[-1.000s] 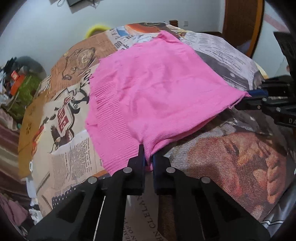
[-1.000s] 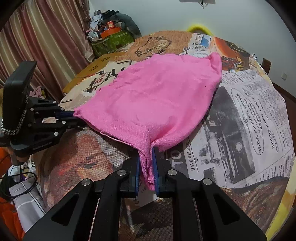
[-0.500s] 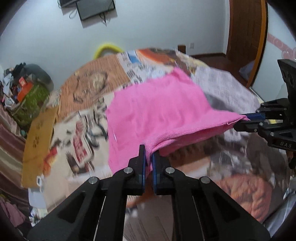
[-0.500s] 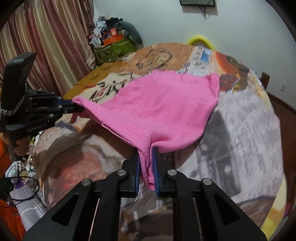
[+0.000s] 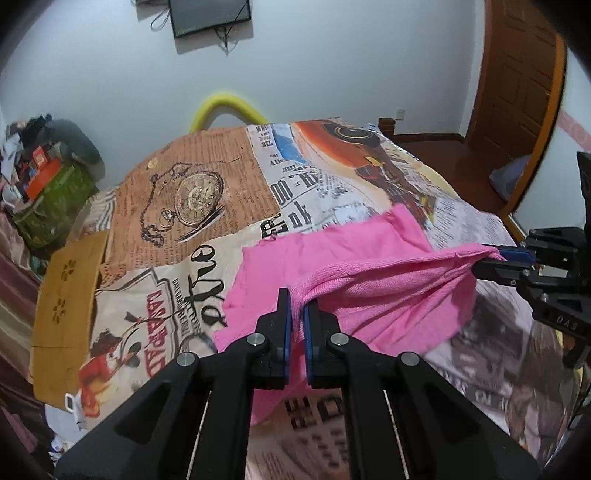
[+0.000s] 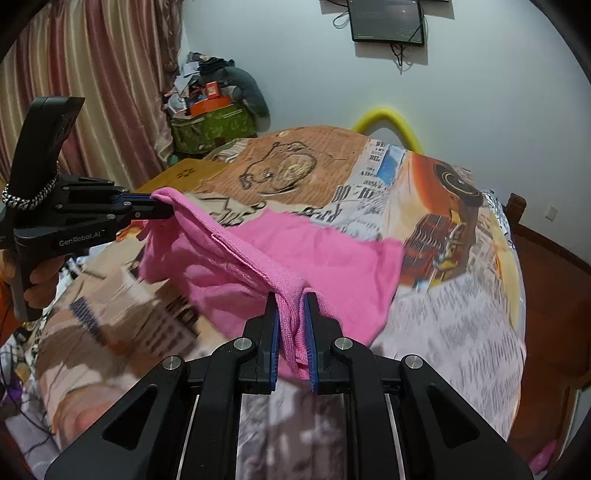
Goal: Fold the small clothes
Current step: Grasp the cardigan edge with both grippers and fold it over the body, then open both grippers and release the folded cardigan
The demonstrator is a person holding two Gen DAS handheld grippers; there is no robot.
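- Pink knit garment (image 5: 369,273) hangs lifted between the two grippers above a bed, its far part trailing down onto the printed bedspread (image 5: 207,192).
- Left gripper (image 5: 297,306) has its fingers closed on one corner of the garment; pink cloth is pinched between the blue pads right at the tips.
- Right gripper (image 6: 291,314) is likewise clamped on the other near corner, with a bunched fold of knit hanging down between its pads.
- From the left wrist view, the right gripper (image 5: 491,258) appears at the right edge, holding its corner at about the same height, so the hemmed edge stretches between the two tools.
- From the right wrist view, the left gripper (image 6: 162,206) shows at the left, marked "GenRobot.AI", with the person's hand (image 6: 40,280) around its handle.
- The edge between the grippers sags slightly; cloth below it droops in loose folds.
- Bedspread carries a collage of newsprint, a pocket watch and an orange vehicle.
- A yellow arched tube (image 5: 225,107) stands behind the bed against the white wall.
- A dark screen (image 6: 386,20) is mounted high on that wall.
- A green bag (image 6: 214,127) piled with clutter sits beside striped curtains (image 6: 92,85).
- A wooden door (image 5: 517,74) is at the right.
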